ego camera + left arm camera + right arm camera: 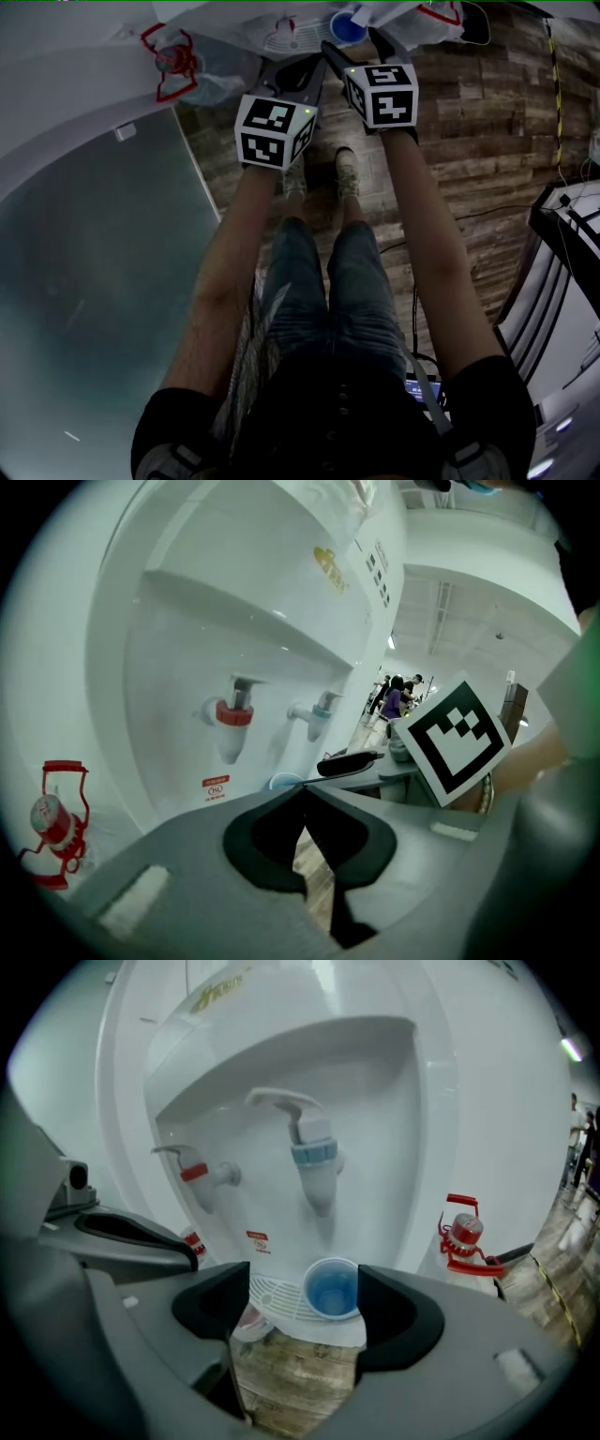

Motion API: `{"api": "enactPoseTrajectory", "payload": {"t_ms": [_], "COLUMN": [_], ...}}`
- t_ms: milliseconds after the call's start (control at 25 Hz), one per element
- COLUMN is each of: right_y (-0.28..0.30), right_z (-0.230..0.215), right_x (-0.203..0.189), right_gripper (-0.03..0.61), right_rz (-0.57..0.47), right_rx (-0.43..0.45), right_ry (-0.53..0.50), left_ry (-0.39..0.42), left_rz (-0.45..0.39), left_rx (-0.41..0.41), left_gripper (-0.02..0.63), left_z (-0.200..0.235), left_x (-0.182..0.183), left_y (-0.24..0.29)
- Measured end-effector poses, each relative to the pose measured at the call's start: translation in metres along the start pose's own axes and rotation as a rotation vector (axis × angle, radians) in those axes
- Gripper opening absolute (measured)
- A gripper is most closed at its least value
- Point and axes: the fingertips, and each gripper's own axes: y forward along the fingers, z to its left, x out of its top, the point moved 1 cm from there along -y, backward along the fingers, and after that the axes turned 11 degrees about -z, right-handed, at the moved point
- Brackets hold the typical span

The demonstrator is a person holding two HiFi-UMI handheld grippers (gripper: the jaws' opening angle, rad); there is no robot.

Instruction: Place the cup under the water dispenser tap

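A small blue cup (333, 1288) stands upright on the white drip tray (277, 1297) of the water dispenser (394, 1129), directly below the blue tap (314, 1162); the red tap (202, 1174) is to its left. My right gripper (300, 1312) is open, its jaws wide apart just short of the cup and not touching it. In the head view the cup (349, 26) sits just beyond the right gripper (356, 45). My left gripper (305, 794) is shut on nothing, pointed at the dispenser's recess beside the right one, with the cup's rim (284, 782) just past its tip.
A clear water jug with a red handle frame (173, 61) stands on the floor beside the dispenser. A large glass panel (94, 262) fills the left. Wood floor (469, 141) with cables and dark equipment (562, 281) lies to the right. The person's feet are close to the dispenser base.
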Motion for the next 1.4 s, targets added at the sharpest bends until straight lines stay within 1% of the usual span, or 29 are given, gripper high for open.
{"api": "enactPoseTrajectory", "payload": {"t_ms": [200, 400, 440, 640, 800, 880, 960, 1080, 1200, 1320, 1400], "right_y": [-0.028, -0.055, -0.061, -0.092, -0.118, -0.132, -0.143, -0.155, -0.169, -0.187, -0.201], "right_z": [0.005, 0.015, 0.018, 0.034, 0.047, 0.052, 0.057, 0.066, 0.075, 0.081, 0.084], "right_x": [0.019, 0.037, 0.041, 0.068, 0.097, 0.109, 0.120, 0.136, 0.155, 0.171, 0.179], "right_gripper": [0.299, 0.214, 0.208, 0.148, 0.042, 0.006, 0.000, 0.000, 0.000, 0.000, 0.000], "right_rz": [-0.034, -0.037, -0.043, -0.100, -0.171, -0.201, -0.212, -0.222, -0.256, -0.266, -0.264], "right_rx": [-0.007, 0.010, 0.016, 0.032, 0.036, 0.040, 0.054, 0.098, 0.136, 0.131, 0.118], "right_ry": [0.075, 0.088, 0.093, 0.096, 0.087, 0.082, 0.076, 0.071, 0.059, 0.044, 0.056], "left_ry": [0.006, 0.012, 0.011, -0.002, -0.026, -0.026, -0.025, -0.045, -0.053, -0.036, -0.019], "left_rz": [-0.034, -0.059, -0.066, -0.082, -0.127, -0.148, -0.176, -0.234, -0.277, -0.291, -0.290], "left_rx": [0.012, 0.023, 0.027, 0.033, 0.031, 0.026, 0.023, 0.018, 0.008, -0.004, -0.014], "left_gripper": [-0.002, -0.002, -0.002, -0.002, -0.002, -0.002, -0.002, -0.003, -0.003, -0.003, -0.003], "left_z": [-0.008, -0.017, -0.019, -0.032, -0.047, -0.056, -0.065, -0.075, -0.084, -0.095, -0.104], "left_x": [0.023, 0.045, 0.049, 0.061, 0.076, 0.087, 0.102, 0.128, 0.152, 0.170, 0.180], "left_y": [-0.015, -0.032, -0.036, -0.055, -0.072, -0.081, -0.090, -0.102, -0.113, -0.126, -0.135]}}
